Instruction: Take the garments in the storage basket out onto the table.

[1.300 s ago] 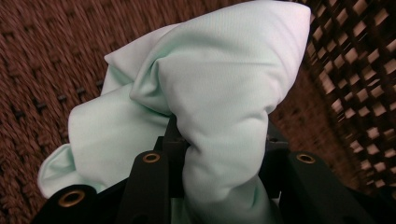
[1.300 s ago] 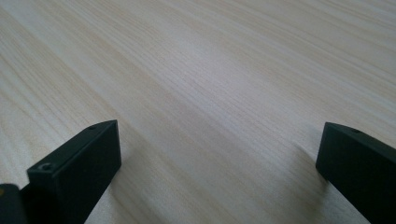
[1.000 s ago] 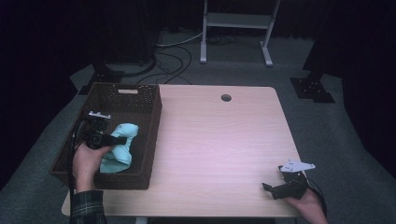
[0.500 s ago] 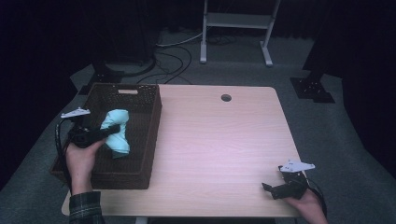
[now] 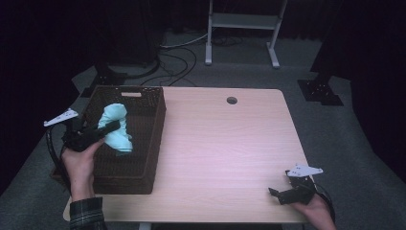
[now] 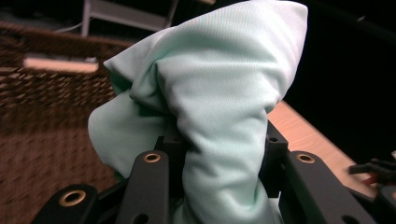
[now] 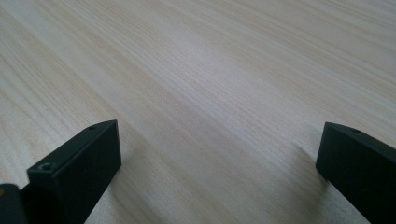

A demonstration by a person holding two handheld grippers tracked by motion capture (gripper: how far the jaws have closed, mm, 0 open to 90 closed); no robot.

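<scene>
A pale mint-green cloth (image 5: 116,125) hangs bunched above the dark woven basket (image 5: 143,98) at the table's left. My left gripper (image 5: 111,127) is shut on the cloth and holds it over the basket's left side. In the left gripper view the cloth (image 6: 219,98) bulges up between the two black jaws of the left gripper (image 6: 224,163), with the basket wall (image 6: 42,107) behind it. My right gripper (image 5: 275,194) rests low at the table's front right corner. Its jaws stand wide apart over bare wood in the right gripper view, right gripper (image 7: 219,154), with nothing between them.
The light wooden table (image 5: 225,143) has a round cable hole (image 5: 231,100) near its far edge. A white label (image 5: 130,94) sits on the basket's far wall. Beyond the table are floor cables (image 5: 177,57) and a metal stand (image 5: 242,21).
My left gripper has lifted the cloth up out of the basket's inside and drawn back toward the basket's left side. The right gripper has stayed where it was.
</scene>
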